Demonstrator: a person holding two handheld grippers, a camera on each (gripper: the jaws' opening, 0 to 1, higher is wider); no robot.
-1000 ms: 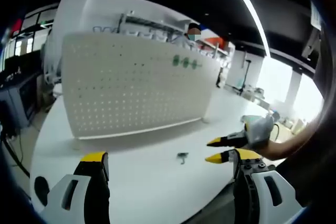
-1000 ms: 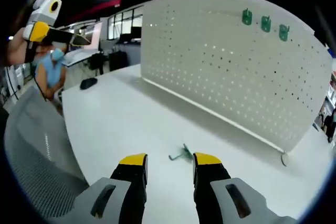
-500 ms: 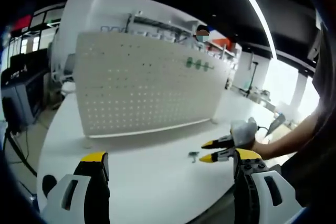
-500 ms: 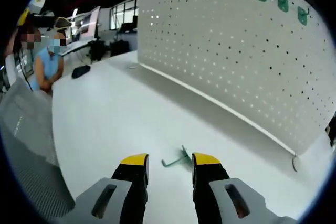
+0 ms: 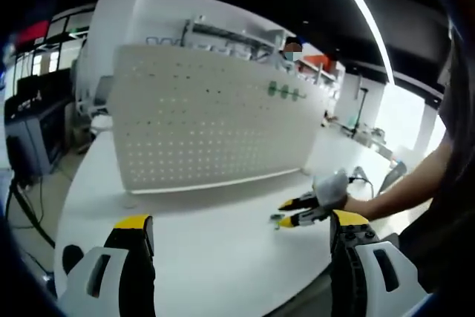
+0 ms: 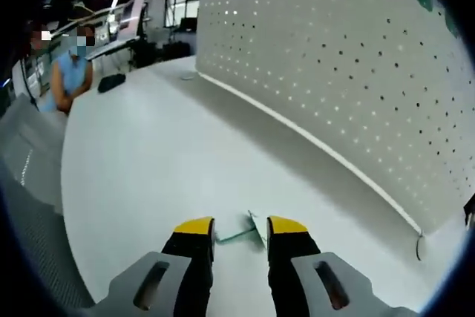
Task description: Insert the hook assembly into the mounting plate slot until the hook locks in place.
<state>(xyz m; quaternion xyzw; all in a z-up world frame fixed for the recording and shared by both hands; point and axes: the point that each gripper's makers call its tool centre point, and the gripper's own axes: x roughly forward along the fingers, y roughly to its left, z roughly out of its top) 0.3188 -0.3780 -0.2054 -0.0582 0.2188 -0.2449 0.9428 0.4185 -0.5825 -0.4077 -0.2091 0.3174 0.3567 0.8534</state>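
A small green hook (image 6: 245,232) lies flat on the white table (image 6: 148,146), right between the yellow tips of my right gripper (image 6: 240,228), whose jaws stand open around it. In the left gripper view the same hook (image 5: 275,220) lies at the tips of the right gripper (image 5: 286,214), which comes in from the right in a person's hand. The white pegboard mounting plate (image 6: 334,57) (image 5: 215,124) stands upright behind, with three green hooks (image 5: 284,92) near its top. My left gripper (image 5: 237,231) hangs open over the near table with nothing in it.
A black mouse-like thing (image 6: 113,82) lies at the table's far end, near a seated person (image 6: 68,83). A grey mesh chair back (image 6: 30,206) is at the left of the right gripper view. Shelving (image 5: 223,35) rises behind the pegboard.
My right gripper has come forward and down until the hook lies between its tips. The left gripper view has swung slightly, so the pegboard sits further right.
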